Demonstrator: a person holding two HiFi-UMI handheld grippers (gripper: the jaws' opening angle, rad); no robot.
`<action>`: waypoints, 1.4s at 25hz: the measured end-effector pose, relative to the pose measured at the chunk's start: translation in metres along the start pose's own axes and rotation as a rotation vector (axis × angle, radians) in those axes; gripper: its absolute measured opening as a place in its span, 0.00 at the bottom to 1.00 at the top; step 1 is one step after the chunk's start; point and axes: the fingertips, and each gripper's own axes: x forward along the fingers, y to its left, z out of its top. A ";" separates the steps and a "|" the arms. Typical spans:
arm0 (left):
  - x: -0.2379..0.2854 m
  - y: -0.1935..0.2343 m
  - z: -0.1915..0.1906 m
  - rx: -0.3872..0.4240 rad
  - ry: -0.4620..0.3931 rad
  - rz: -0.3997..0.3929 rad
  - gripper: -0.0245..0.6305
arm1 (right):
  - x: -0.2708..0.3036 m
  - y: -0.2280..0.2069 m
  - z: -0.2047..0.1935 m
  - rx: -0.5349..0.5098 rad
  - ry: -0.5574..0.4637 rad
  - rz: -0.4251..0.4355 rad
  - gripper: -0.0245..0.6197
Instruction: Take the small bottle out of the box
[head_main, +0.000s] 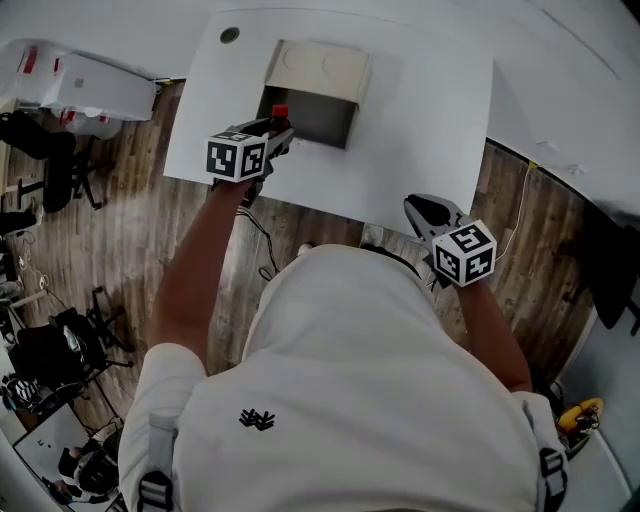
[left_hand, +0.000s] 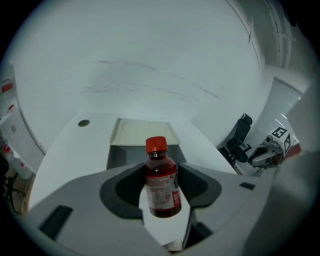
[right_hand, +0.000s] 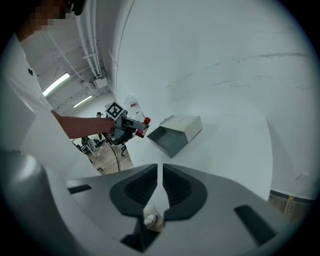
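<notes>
A small bottle of dark red liquid, with a red cap and a printed label, stands upright between the jaws of my left gripper, which is shut on its body. In the head view the bottle's cap shows just in front of the open mouth of the box. The box is beige, lies on its side on the white table and faces me. My left gripper hovers at the box mouth. My right gripper hangs off the table's near edge, its jaws shut on nothing.
A round hole marks the table's far left corner. Wooden floor lies below the near edge, with dark chairs and a white case to the left. An office chair stands right of the table.
</notes>
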 end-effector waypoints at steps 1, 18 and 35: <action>-0.007 -0.002 -0.002 0.000 -0.014 -0.006 0.37 | 0.003 0.005 -0.001 -0.006 0.004 0.005 0.09; -0.149 -0.025 -0.055 0.025 -0.234 -0.100 0.36 | 0.053 0.111 -0.007 -0.100 0.034 0.010 0.06; -0.246 -0.042 -0.149 0.114 -0.309 -0.162 0.36 | 0.066 0.205 -0.038 -0.160 0.001 -0.081 0.05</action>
